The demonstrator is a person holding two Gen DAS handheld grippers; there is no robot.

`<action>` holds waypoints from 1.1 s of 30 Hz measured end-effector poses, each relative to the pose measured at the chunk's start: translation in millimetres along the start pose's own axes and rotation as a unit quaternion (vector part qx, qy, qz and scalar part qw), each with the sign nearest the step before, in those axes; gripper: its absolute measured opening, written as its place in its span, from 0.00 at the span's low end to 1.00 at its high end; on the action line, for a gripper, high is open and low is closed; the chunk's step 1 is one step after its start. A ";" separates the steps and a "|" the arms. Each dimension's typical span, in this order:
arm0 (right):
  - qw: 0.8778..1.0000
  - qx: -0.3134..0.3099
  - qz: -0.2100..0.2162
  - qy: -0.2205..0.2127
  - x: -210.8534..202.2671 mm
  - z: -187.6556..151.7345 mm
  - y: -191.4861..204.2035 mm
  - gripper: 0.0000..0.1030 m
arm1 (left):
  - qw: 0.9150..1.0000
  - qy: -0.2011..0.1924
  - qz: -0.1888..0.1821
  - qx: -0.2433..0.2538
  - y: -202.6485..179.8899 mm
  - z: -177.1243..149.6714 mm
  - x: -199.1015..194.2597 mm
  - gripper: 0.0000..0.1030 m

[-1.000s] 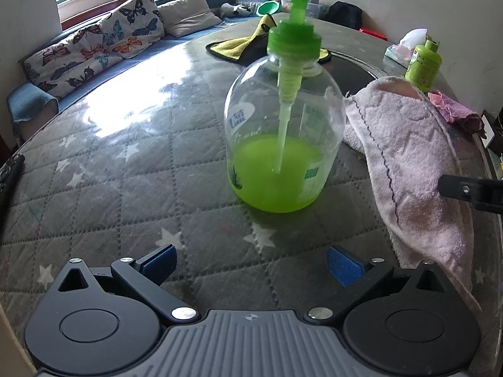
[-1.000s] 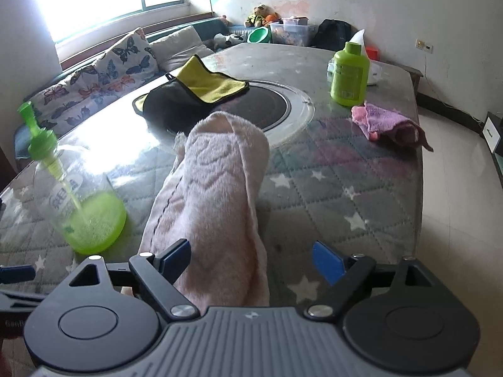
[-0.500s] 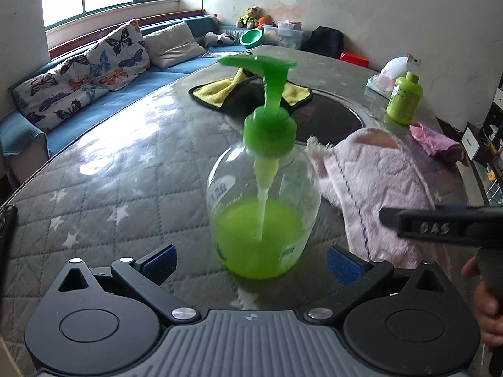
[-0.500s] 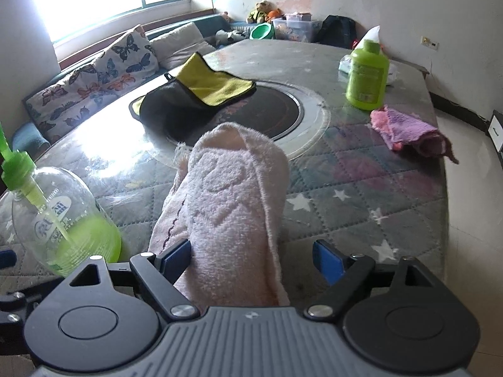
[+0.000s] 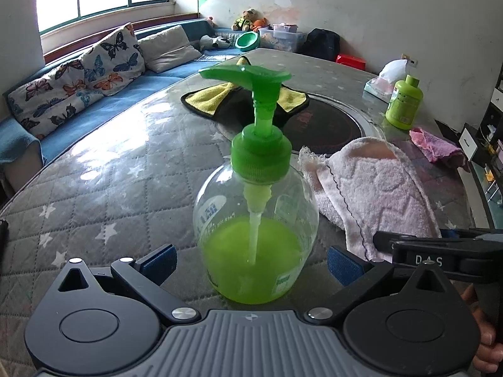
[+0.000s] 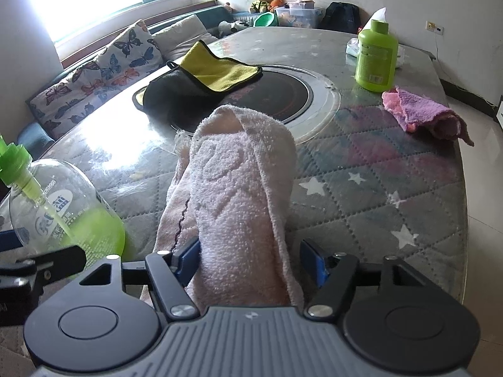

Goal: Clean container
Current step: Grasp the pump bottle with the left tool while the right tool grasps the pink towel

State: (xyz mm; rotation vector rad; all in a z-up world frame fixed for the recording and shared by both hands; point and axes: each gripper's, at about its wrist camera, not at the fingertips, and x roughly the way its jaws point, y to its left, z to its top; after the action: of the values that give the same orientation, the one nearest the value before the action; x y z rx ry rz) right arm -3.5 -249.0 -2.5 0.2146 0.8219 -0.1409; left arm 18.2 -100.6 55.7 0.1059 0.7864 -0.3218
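The clear pump bottle [image 5: 256, 235], part full of green liquid, stands upright on the quilted table [image 5: 125, 188] between the spread fingers of the left gripper [image 5: 251, 264], whose pads stand clear of its sides. Just beside it lies the pale pink towel [image 6: 239, 207]; the right gripper [image 6: 250, 262] straddles its near end, jaws having just been narrowing, the left pad against the cloth, the right one slightly off. Farther back a yellow-and-black cloth [image 6: 201, 78] overlaps the round black hob [image 6: 276, 94]. A green bottle [image 6: 375, 59] and a crumpled purple rag [image 6: 424, 114] sit well apart toward the right edge.
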 end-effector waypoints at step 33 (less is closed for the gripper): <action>1.000 0.005 0.005 -0.002 1.8 -2.8 -0.6 0.57 | 0.998 -0.004 -0.054 -0.014 15.0 2.9 13.7 0.85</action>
State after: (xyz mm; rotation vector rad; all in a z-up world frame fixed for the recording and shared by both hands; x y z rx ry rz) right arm -4.4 -248.9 -5.8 0.2272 0.8160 -0.1349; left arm 34.1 -90.3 47.6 0.0348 0.7905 -0.4134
